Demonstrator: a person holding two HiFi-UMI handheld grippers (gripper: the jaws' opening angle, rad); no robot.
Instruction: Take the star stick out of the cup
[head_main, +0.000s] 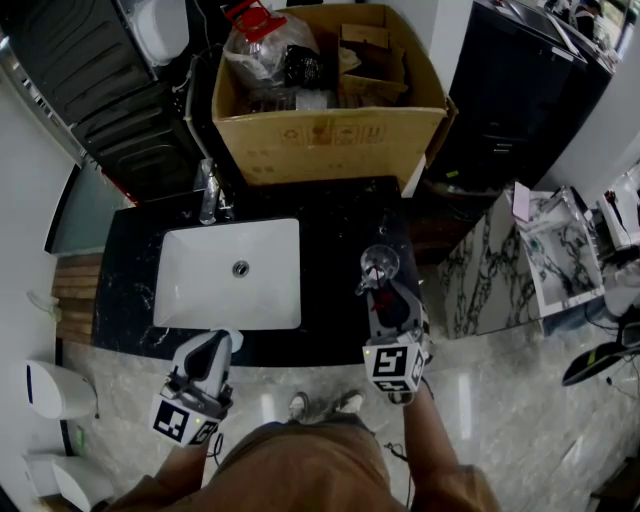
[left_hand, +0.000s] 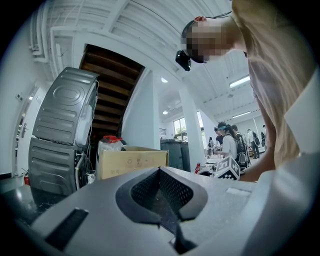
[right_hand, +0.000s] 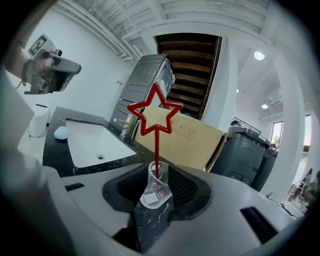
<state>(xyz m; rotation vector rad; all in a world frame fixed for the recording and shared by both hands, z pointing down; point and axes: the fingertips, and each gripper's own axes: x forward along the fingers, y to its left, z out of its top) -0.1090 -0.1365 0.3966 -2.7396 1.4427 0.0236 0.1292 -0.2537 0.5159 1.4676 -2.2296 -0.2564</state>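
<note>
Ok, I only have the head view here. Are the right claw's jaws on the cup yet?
Observer: Not yet. In the right gripper view the right claw has its jaws apart. The cup shows in the gap between them, and neither pad presses on it.
Operator: And the stick, how does it sit?
Observer: The star stick stands nearly upright in the cup, with its star head well above the rim.
Operator: Is the left claw free?
Observer: The left gripper view shows the left claw with its jaws together and nothing between them.
</note>
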